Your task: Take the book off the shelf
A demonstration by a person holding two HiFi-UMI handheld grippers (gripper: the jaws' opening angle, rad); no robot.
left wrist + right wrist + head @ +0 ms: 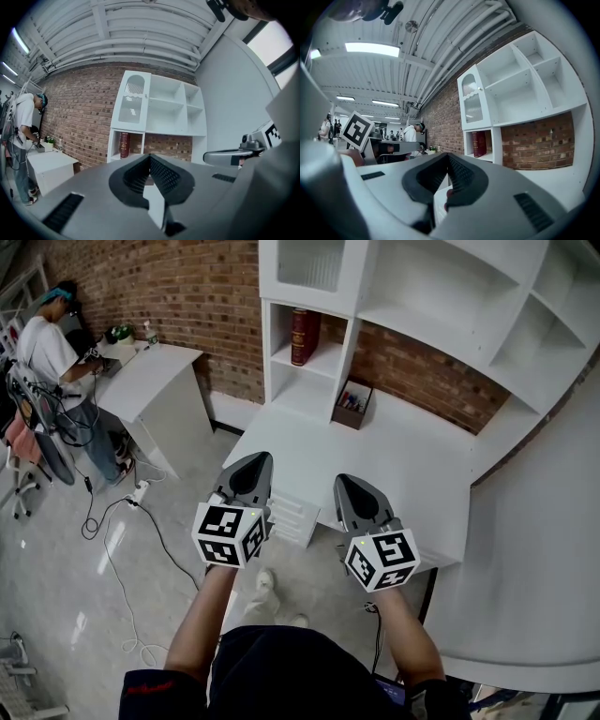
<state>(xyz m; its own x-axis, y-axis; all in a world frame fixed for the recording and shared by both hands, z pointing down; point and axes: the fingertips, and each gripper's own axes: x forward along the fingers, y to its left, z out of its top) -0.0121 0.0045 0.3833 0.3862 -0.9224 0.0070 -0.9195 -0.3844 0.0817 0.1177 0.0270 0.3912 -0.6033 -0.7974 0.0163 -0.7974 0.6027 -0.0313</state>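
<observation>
Maroon-bound, by the look of the book (305, 336). Stands upright, spine outward, long axis vertical, in the lowest open compartment of the shelf (323, 362), close to that compartment's left wall. Holds the left gripper (253, 459) level and well short of the shelf, roughly in line with that compartment, jaws together on nothing. Holds the right gripper (345, 480) likewise closed and empty, further toward the shelf's right side. Probably calls for a straight forward reach with the left, opening to pinch across the spine.
</observation>
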